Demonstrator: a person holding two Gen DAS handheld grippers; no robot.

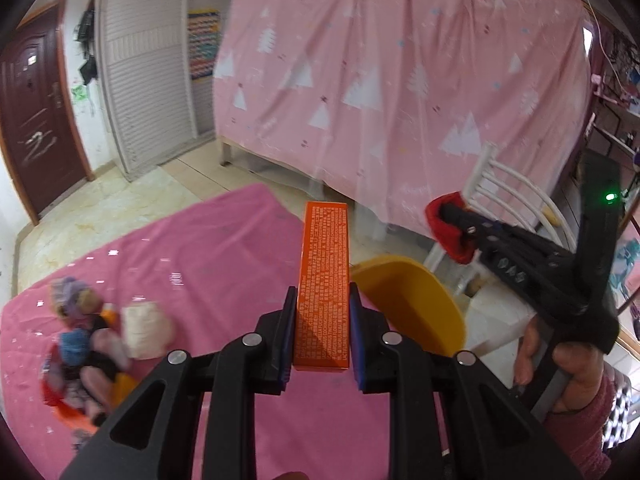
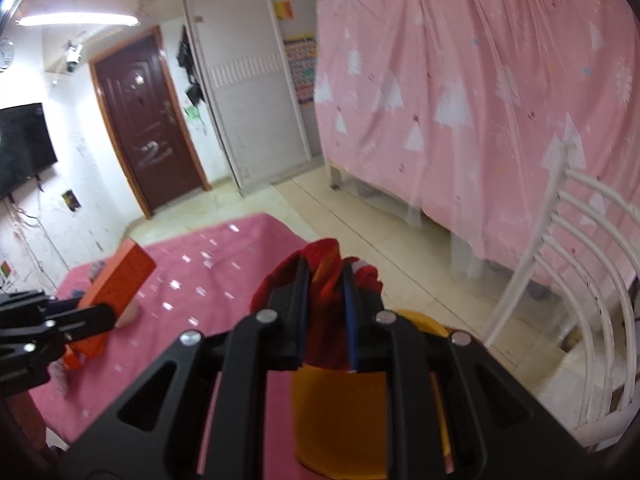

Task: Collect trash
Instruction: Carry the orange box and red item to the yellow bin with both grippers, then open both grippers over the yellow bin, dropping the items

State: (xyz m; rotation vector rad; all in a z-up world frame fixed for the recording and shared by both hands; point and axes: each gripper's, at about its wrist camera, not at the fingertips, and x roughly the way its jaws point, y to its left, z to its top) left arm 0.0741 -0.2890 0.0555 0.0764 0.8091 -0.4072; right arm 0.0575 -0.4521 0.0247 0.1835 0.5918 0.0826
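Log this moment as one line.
left gripper: shut on orange box | right gripper: shut on red wrapper | yellow bin: below

A long orange box point(image 1: 323, 280) printed with small white text sticks out lengthwise above the pink cloth point(image 1: 208, 264). A crumpled red wrapper point(image 2: 326, 280) hangs above the yellow bin point(image 1: 416, 304) at that cloth's edge.

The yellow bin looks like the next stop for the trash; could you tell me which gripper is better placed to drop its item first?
Probably right: the right gripper, clamping the red wrapper, hangs over the yellow bin; the left gripper, holding the orange box, is beside it.
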